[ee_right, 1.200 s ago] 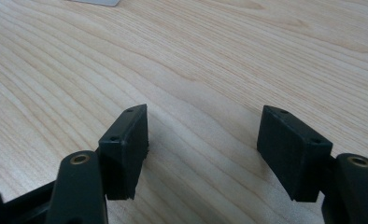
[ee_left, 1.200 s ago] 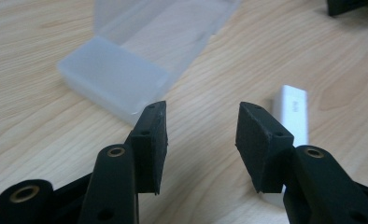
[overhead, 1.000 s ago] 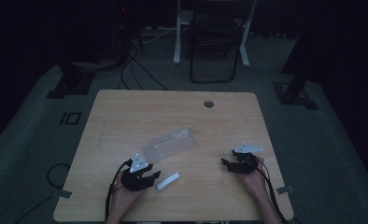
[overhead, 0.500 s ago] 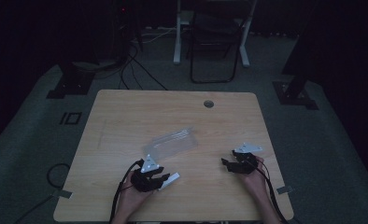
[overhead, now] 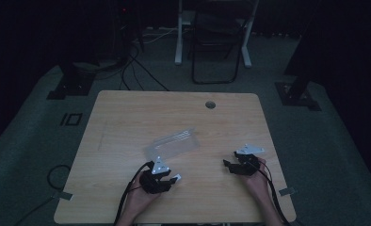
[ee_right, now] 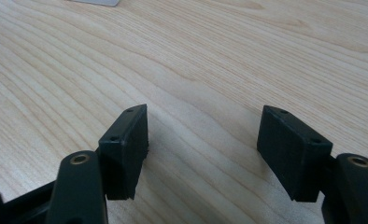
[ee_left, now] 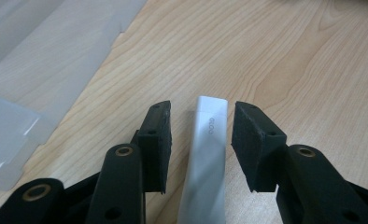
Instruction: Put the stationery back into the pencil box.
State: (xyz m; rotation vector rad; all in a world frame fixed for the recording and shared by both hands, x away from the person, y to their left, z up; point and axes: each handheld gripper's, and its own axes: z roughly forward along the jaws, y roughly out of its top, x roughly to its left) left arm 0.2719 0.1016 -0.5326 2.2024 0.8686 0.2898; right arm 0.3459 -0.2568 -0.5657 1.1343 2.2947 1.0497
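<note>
Dim room, dark floor with cables and a chair frame at the top of the high view; a light wooden surface (overhead: 127,117) fills the middle of the frame. A clear plastic bag (overhead: 172,143) lies flat near the centre of it. At the lower left of the high view the left hand-held gripper (overhead: 170,180) sits low over the wood, just below the bag, with a small white stick (overhead: 176,178) at its tip. In the left gripper view the white stick (ee_left: 205,158) lies on the wood between the two black jaws, running up the middle of the frame; a gap shows on each side of it, so the pads do not press it. These jaws have just been opening a little. The bag's edge shows at the upper left there. At the lower right of the high view the right hand-held gripper (overhead: 230,165) rests near the surface, well apart from the stick. The right gripper view shows its jaws standing wide apart over bare wood, holding nothing.
</note>
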